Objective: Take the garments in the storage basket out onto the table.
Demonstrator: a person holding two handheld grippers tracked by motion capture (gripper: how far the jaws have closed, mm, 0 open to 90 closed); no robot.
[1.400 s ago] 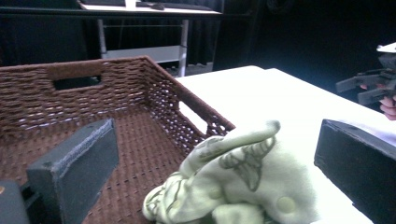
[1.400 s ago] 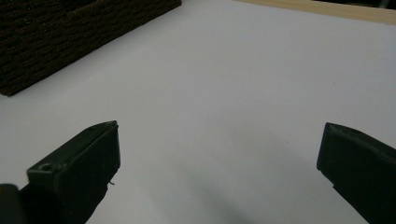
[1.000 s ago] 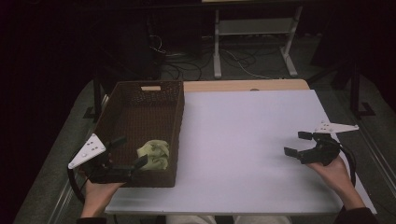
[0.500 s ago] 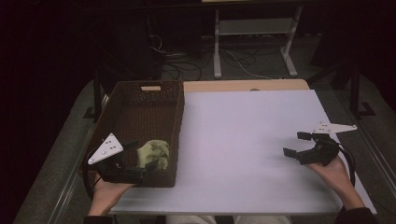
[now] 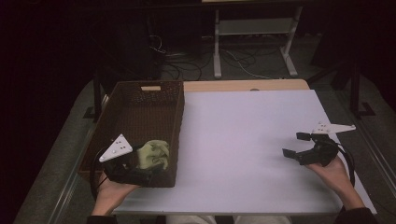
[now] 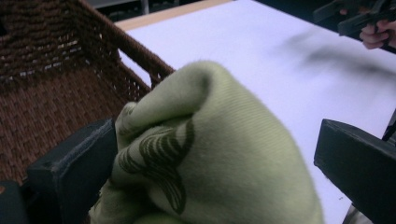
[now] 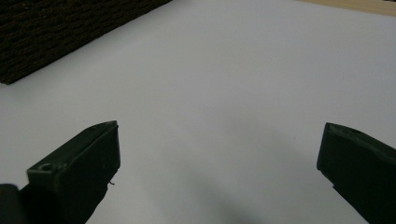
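Observation:
A crumpled pale green cloth with a dark printed mark lies in the near right corner of the brown wicker basket. My left gripper sits inside the basket's near end, open, its jaws on either side of the cloth. In the left gripper view the cloth bulges between the jaws, against the left one, with a gap to the right one. My right gripper is open above the white table top at the right, holding nothing. In the right gripper view its jaws stand wide apart over bare white surface.
The basket's woven wall rises to the left of the cloth, and its dark side shows far off. A wooden strip edges the table's far side. Beyond it stand a white frame and floor cables.
My left gripper has moved right and into the basket's near end until its jaws straddle the green cloth. The right gripper has stayed put.

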